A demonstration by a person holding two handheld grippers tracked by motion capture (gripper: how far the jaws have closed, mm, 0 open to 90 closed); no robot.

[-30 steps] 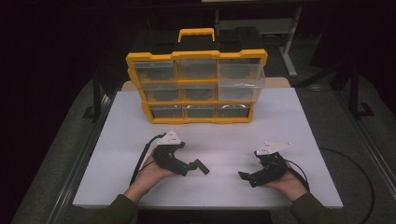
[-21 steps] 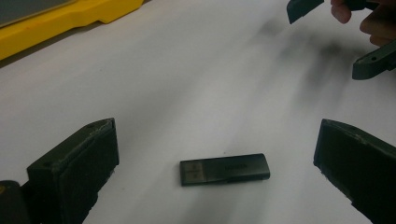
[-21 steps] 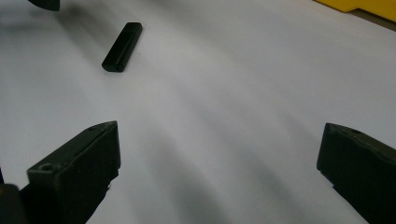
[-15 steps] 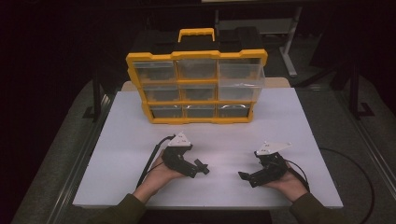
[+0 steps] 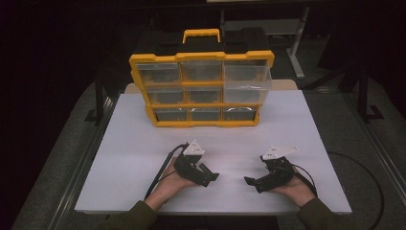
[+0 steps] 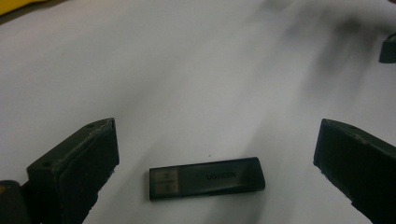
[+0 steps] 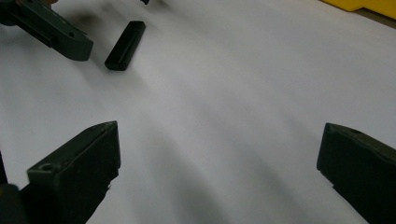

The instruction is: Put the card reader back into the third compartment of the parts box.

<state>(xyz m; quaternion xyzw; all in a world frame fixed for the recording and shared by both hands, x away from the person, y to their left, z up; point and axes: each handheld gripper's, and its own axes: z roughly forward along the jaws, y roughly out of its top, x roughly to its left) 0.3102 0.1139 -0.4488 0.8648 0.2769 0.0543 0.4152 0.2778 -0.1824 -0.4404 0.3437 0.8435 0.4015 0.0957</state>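
Your left claw (image 6: 217, 158) is gaping wide around the dark USB stick (image 6: 207, 177) lying on the white bench (image 5: 134, 139); your right claw (image 7: 219, 172) is hanging open, gripping nothing.

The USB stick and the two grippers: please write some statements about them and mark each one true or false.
1. The USB stick lies flat on the white table between the open jaws of the left gripper. True.
2. The left gripper is shut on the USB stick. False: its jaws stand wide apart and do not touch it.
3. The right gripper is open, with bare table between its jaws. True.
4. The yellow drawer organizer lies flat on its back. False: it stands upright at the far side of the table.
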